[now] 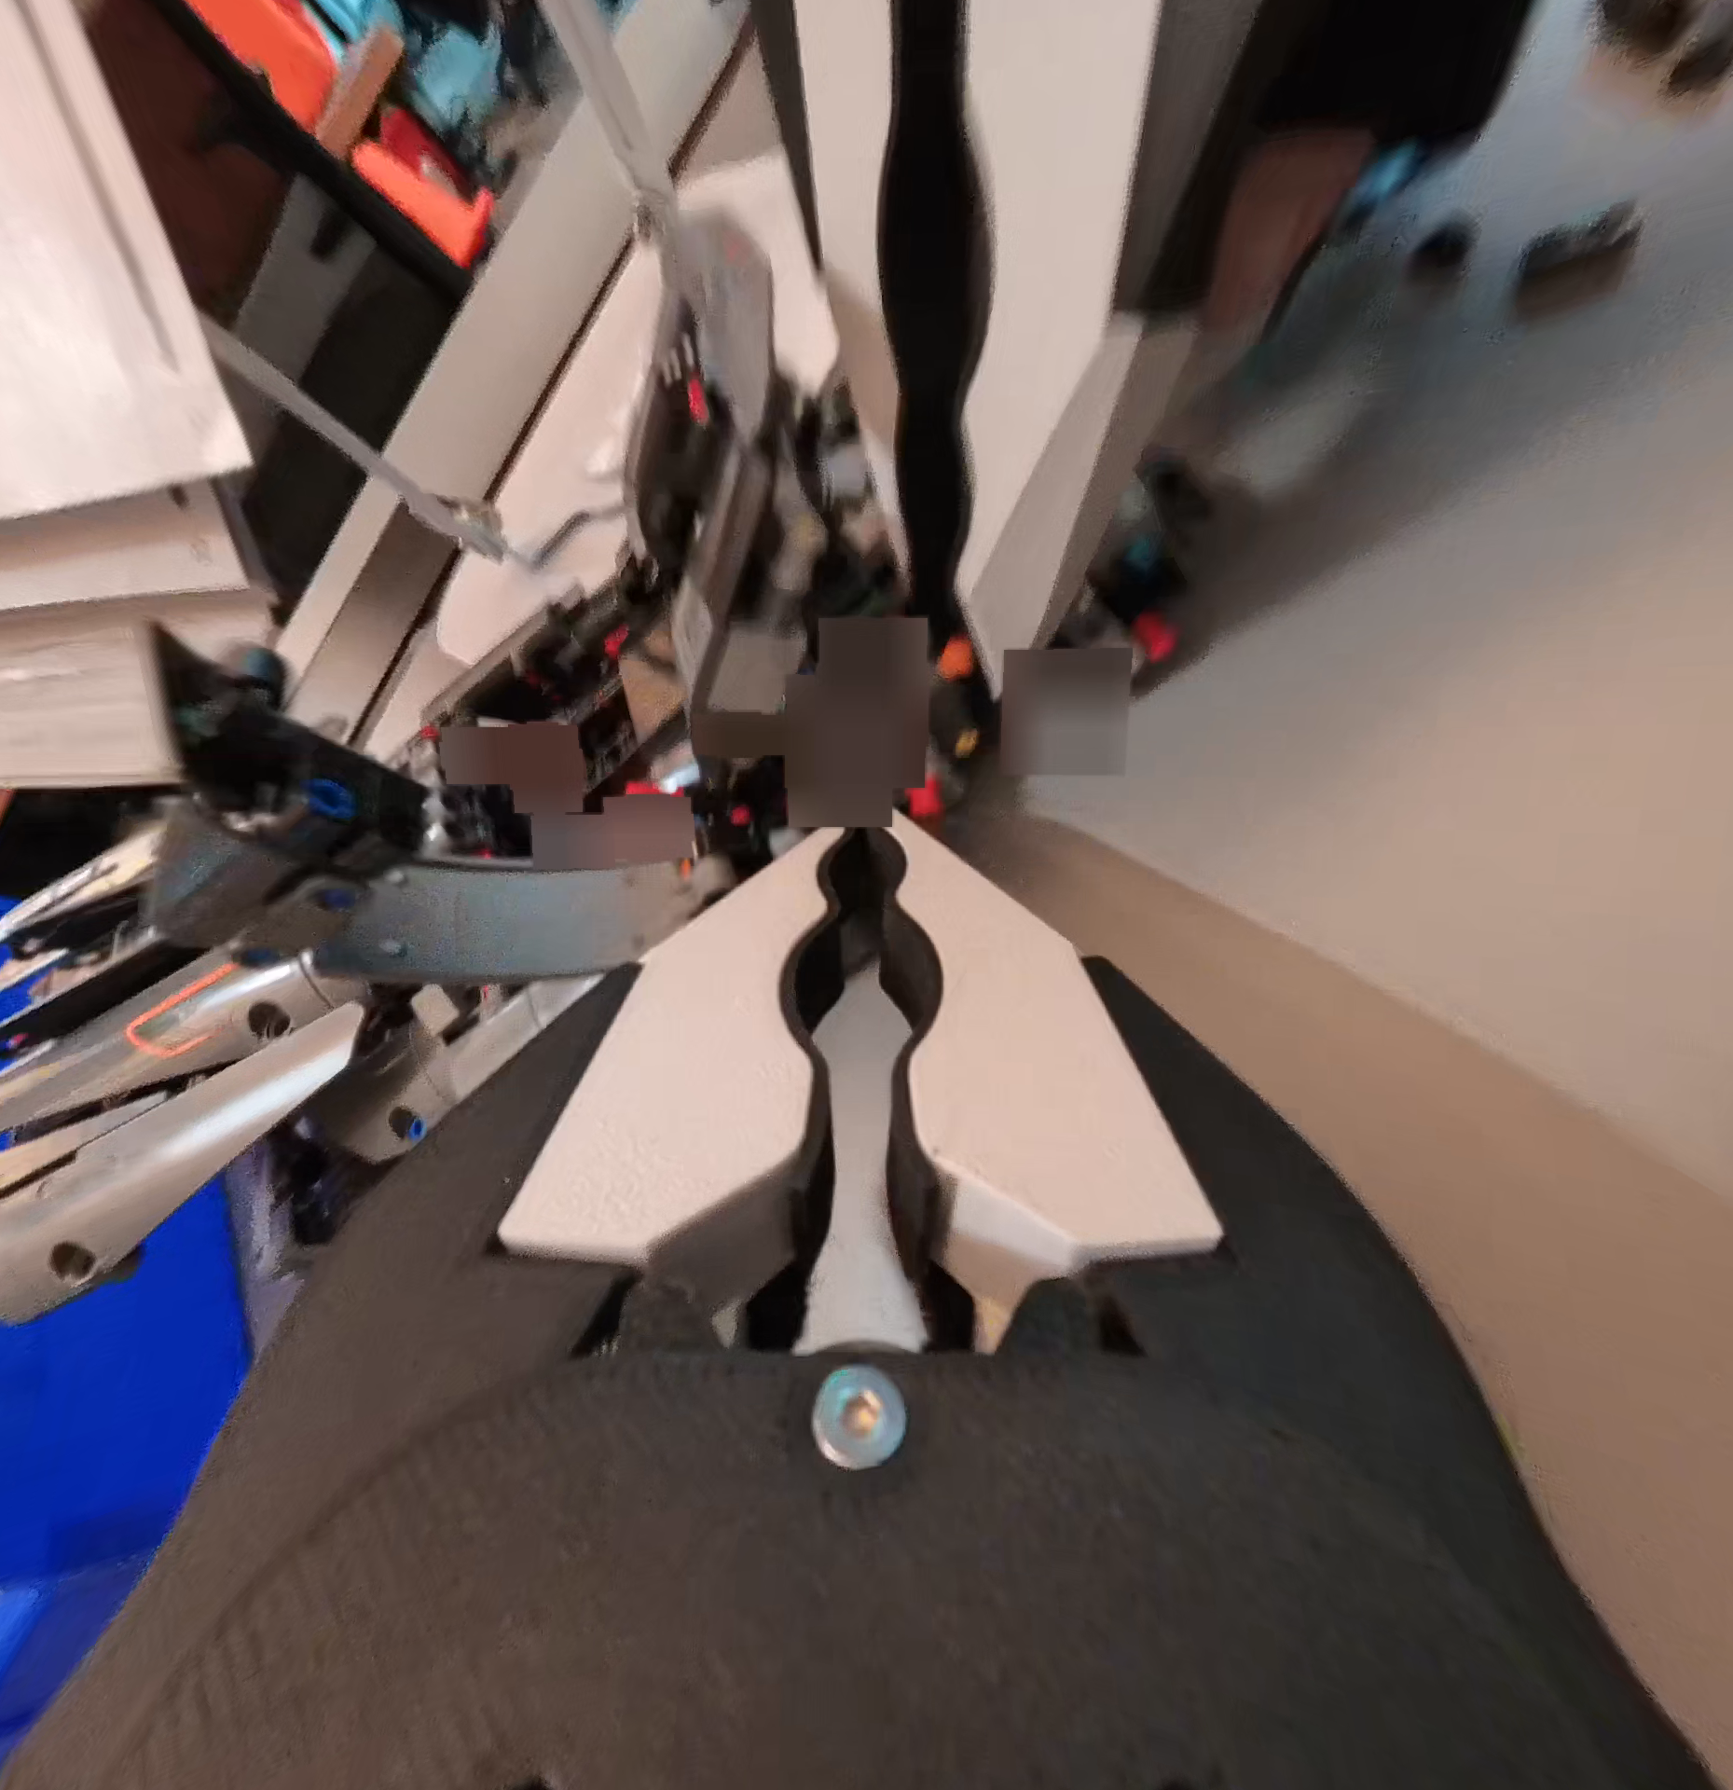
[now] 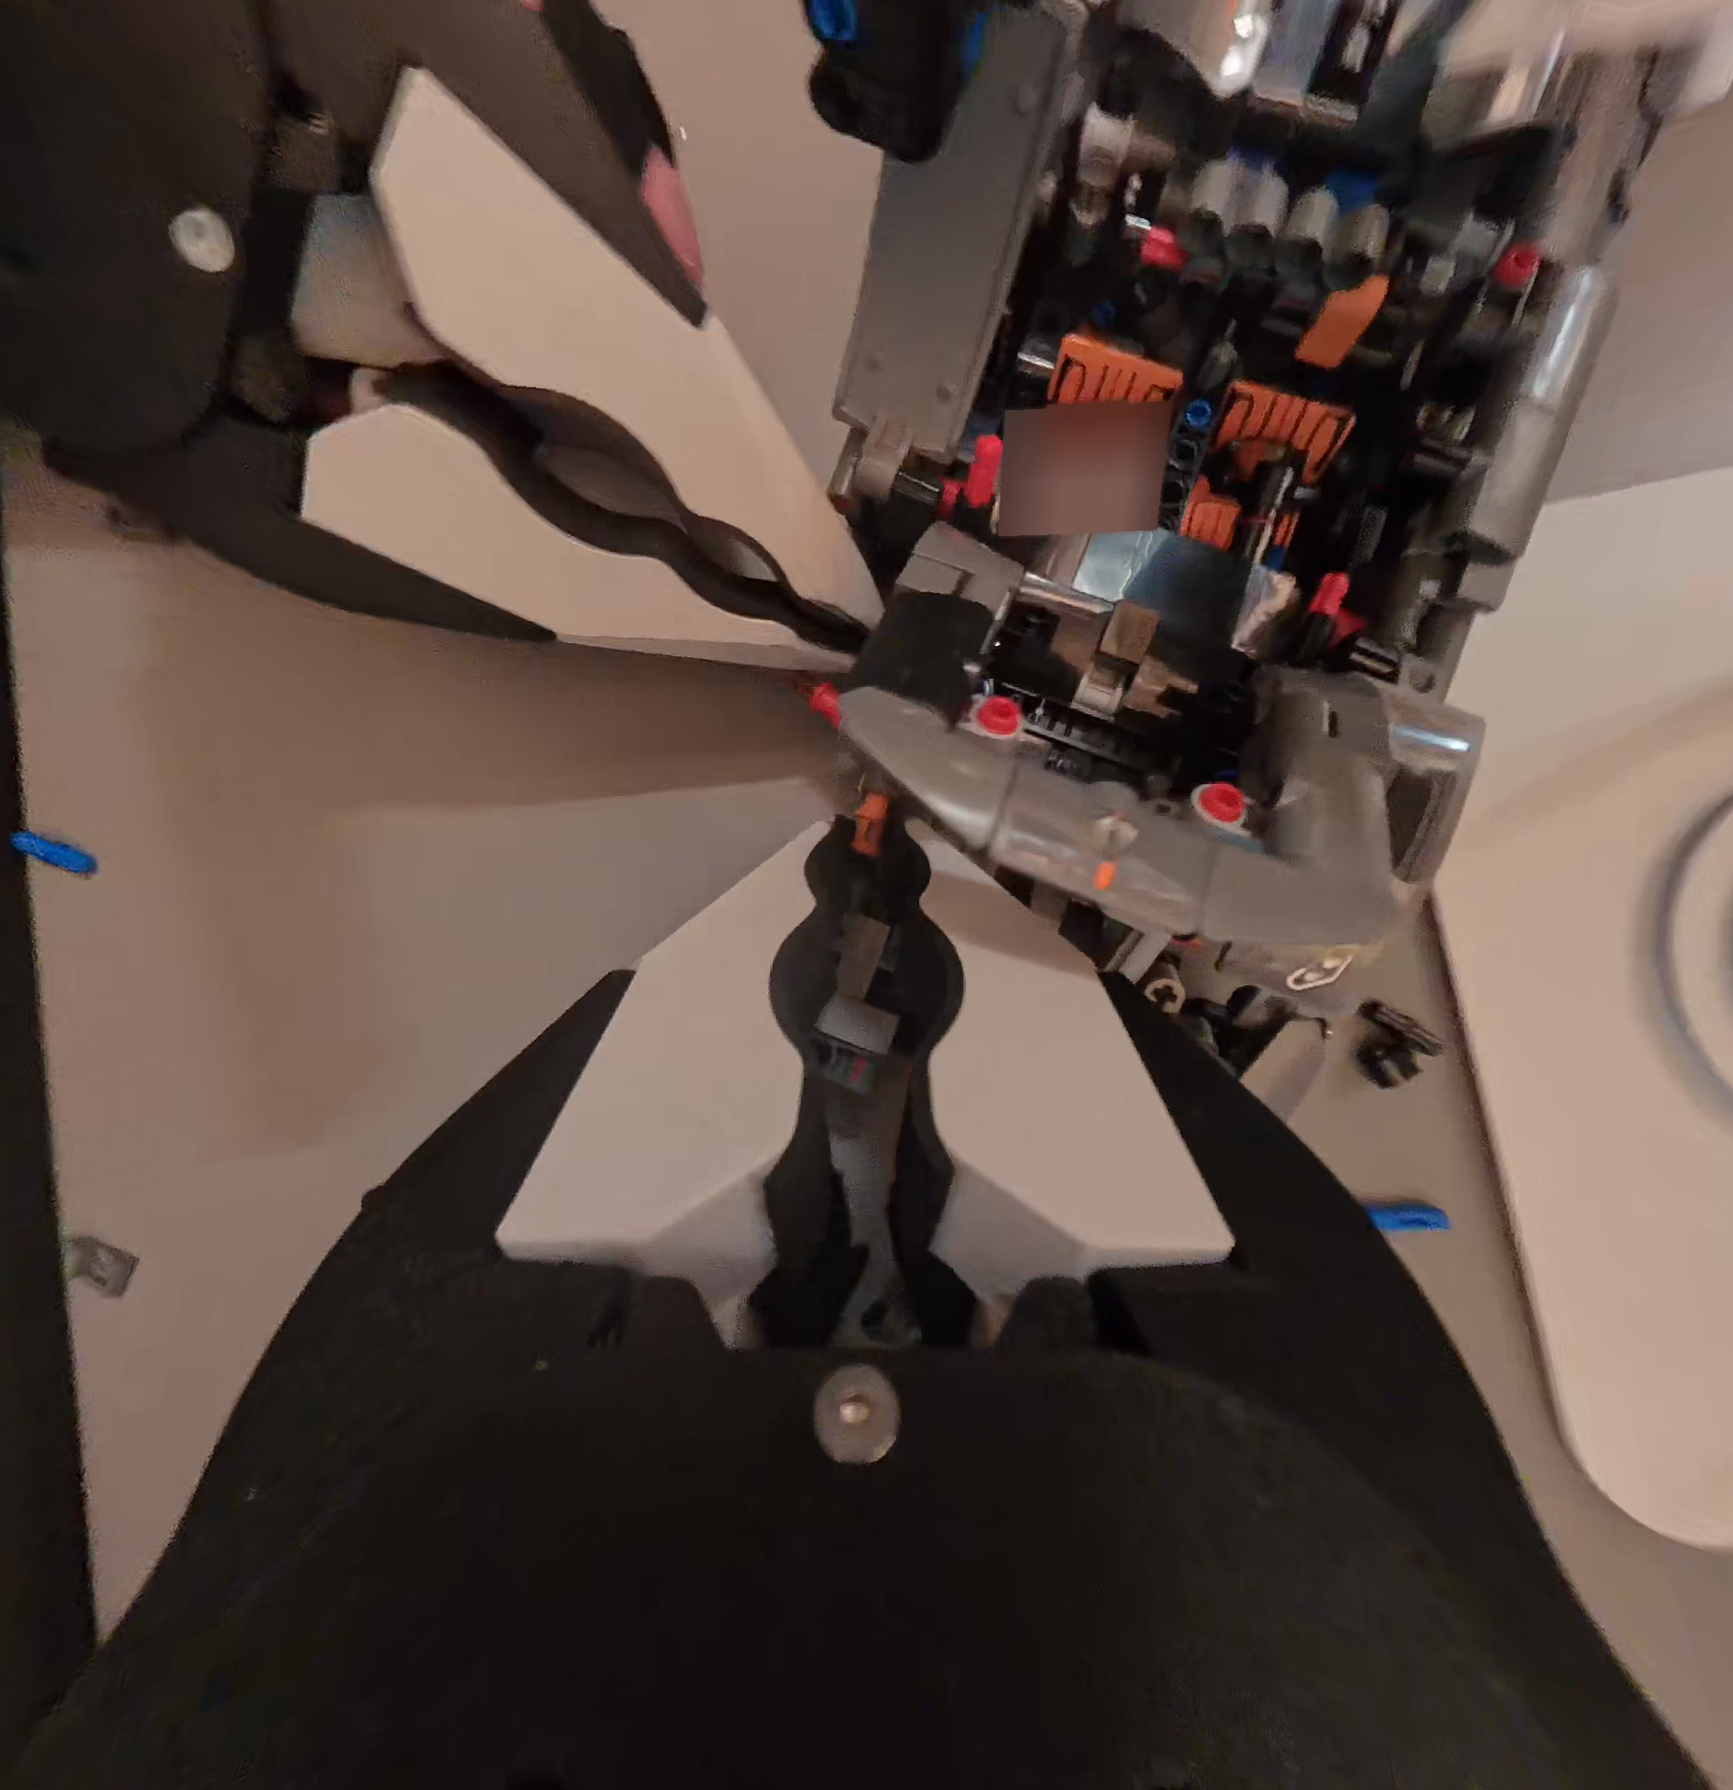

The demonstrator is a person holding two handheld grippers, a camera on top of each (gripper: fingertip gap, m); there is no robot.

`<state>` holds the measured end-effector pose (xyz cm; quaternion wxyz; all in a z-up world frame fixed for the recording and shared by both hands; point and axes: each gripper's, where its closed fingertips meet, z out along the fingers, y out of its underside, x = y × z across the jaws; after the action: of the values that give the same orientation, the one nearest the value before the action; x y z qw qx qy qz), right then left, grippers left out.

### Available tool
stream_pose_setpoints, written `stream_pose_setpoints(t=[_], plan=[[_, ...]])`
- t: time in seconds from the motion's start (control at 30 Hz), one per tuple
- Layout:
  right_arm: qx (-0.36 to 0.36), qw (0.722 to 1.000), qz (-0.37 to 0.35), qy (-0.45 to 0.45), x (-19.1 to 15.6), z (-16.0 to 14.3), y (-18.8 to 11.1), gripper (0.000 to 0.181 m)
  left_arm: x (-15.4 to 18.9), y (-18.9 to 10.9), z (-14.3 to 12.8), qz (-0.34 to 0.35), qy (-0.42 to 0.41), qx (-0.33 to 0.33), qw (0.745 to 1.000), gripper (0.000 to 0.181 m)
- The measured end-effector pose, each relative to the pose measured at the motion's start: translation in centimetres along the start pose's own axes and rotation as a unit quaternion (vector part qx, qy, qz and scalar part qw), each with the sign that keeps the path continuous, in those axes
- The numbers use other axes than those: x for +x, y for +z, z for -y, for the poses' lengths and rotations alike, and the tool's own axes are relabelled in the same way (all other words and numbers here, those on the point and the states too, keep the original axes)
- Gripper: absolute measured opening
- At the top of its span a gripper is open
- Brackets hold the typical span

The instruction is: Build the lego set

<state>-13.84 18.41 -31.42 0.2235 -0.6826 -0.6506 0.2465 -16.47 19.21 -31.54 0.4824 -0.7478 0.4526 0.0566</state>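
The lego model (image 2: pixel 1182 678), a grey and black car body with red pins and orange parts, stands in the upper right of the right wrist view. My right gripper (image 2: pixel 870 835) is shut on a small orange-tipped part (image 2: pixel 872 818), right at the model's lower left edge. It also shows in the left wrist view (image 1: pixel 944 639), coming in from the top with the orange part (image 1: pixel 954 659) at its tips. My left gripper (image 1: pixel 867 845) is shut, with nothing visible between its pads. In the right wrist view it (image 2: pixel 857 647) comes from the upper left, with its tips against a black part of the model.
Loose blue pins (image 2: pixel 53 854) (image 2: pixel 1405 1216), a small grey piece (image 2: pixel 102 1264) and a black piece (image 2: pixel 1395 1051) lie on the beige table (image 2: pixel 359 969). A white curved object (image 2: pixel 1618 1259) is at the right. A blue bin (image 1: pixel 68 1453) is at the left wrist view's lower left. The grippers are tip to tip, or close to it.
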Motion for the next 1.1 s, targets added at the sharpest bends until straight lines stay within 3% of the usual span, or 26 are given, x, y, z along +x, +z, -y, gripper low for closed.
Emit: stream_pose_setpoints(t=[0.1,0.33,0.4,0.53,1.1], plan=[[-0.025,0.997,-0.052,-0.051,-0.3,0.3,-0.5,0.004,-0.1,-0.4,0.7,-0.005,-0.016,0.026,1.0,0.0],[-0.001,1.0,0.013,-0.007,-0.2,-0.7,0.1,0.004,0.9,-0.3,1.2,-0.033,0.003,0.039,0.999,0.009],[0.004,1.0,0.016,-0.003,0.0,-0.8,-0.1,0.005,1.2,-0.4,1.6,-0.041,0.002,0.048,0.998,0.016],[0.002,1.0,0.005,-0.026,-0.5,-0.6,0.3,0.005,1.3,-0.2,2.1,-0.035,0.001,0.05,0.998,0.012],[-0.019,0.982,-0.142,-0.125,-0.1,-0.5,0.1,0.003,1.2,0.0,1.7,-0.015,0.012,0.036,0.999,0.006]])
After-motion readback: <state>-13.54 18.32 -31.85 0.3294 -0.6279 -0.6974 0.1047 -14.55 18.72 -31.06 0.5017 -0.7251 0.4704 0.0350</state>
